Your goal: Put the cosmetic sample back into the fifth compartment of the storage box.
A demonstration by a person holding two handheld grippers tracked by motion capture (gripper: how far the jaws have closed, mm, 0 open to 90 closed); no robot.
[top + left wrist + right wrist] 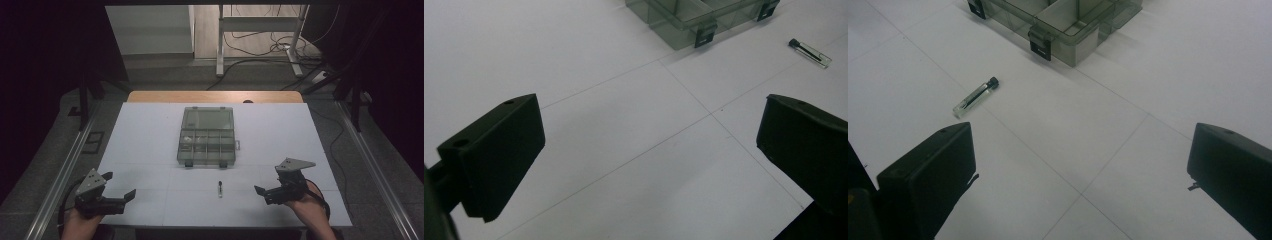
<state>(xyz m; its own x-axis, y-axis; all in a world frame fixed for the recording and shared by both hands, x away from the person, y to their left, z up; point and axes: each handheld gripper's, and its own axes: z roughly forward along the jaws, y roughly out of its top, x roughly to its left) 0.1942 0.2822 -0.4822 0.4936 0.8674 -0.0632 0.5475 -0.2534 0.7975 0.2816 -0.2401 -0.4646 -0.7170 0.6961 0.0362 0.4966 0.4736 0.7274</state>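
Note:
A clear smoke-tinted compartment box (207, 137) sits mid-table with its lid laid open away from me; its latched front edge appears in the left gripper view (694, 20) and the right gripper view (1068, 25). A small glass vial with a black cap (220, 188) lies flat on the white table in front of the box, and both gripper views catch it (810, 53) (976, 96). My left gripper (120, 185) (649, 130) rests open at the near left, empty. Right of the vial, my right gripper (268, 181) (1083, 155) is open too, holding nothing.
The white table top (150, 150) has thin seam lines. Some box compartments hold small pale items. Beyond the far wooden edge (215, 96) are a metal frame's legs and loose cables on the floor. Rails run along both sides.

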